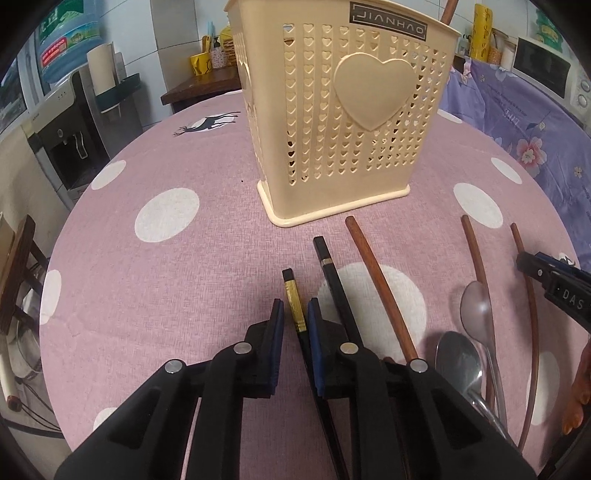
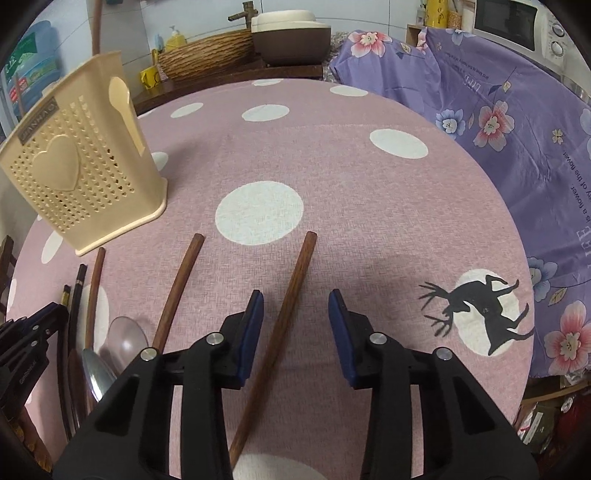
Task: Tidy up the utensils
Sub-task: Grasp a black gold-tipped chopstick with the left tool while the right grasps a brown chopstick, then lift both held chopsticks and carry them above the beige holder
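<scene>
A cream perforated utensil holder [image 1: 343, 122] stands on the pink dotted tablecloth; it also shows in the right wrist view [image 2: 74, 173], with a brown stick in it. My left gripper [image 1: 295, 314] is open, its jaws either side of a black chopstick with a gold band [image 1: 293, 299] lying on the cloth. Beside it lie another black chopstick [image 1: 334, 284], a brown chopstick [image 1: 376, 284] and two steel spoons [image 1: 476, 306]. My right gripper [image 2: 295, 314] is open, low over a brown chopstick [image 2: 291, 299] that lies between its jaws. Another brown chopstick [image 2: 181, 280] lies left of it.
A purple floral cloth [image 2: 517, 129] covers something along the table's right side. A water dispenser [image 1: 62, 125] stands at the left. A wicker basket [image 2: 207, 55] and a brown pot [image 2: 291, 37] sit on a shelf behind the table. A microwave [image 2: 517, 26] is at the back right.
</scene>
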A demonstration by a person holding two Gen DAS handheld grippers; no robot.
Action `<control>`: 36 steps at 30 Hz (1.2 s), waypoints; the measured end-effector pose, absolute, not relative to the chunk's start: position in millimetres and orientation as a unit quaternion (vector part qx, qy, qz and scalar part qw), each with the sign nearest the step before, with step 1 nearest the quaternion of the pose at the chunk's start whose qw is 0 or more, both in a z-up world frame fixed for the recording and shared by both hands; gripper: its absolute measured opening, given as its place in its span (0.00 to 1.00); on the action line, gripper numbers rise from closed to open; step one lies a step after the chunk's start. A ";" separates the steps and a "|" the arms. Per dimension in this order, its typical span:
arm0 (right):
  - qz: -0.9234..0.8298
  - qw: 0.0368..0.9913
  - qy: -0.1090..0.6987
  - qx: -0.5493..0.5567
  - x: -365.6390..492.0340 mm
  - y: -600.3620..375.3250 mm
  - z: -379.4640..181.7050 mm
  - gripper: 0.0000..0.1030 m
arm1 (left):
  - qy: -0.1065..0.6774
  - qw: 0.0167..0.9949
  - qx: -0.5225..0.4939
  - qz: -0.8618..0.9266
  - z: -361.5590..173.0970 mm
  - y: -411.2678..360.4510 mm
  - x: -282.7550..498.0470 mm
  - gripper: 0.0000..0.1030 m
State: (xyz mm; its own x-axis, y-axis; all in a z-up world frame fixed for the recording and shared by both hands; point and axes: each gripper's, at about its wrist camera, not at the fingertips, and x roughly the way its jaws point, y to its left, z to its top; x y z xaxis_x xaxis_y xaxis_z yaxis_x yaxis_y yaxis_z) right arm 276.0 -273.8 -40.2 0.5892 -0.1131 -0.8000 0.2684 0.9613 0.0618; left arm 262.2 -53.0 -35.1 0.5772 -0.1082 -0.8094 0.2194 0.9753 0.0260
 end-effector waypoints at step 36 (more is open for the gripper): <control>-0.030 0.921 0.347 0.175 275.5 -296.1 14.6 0.08 | 0.402 0.908 -0.019 -0.115 8.2 -28.8 263.1 0.08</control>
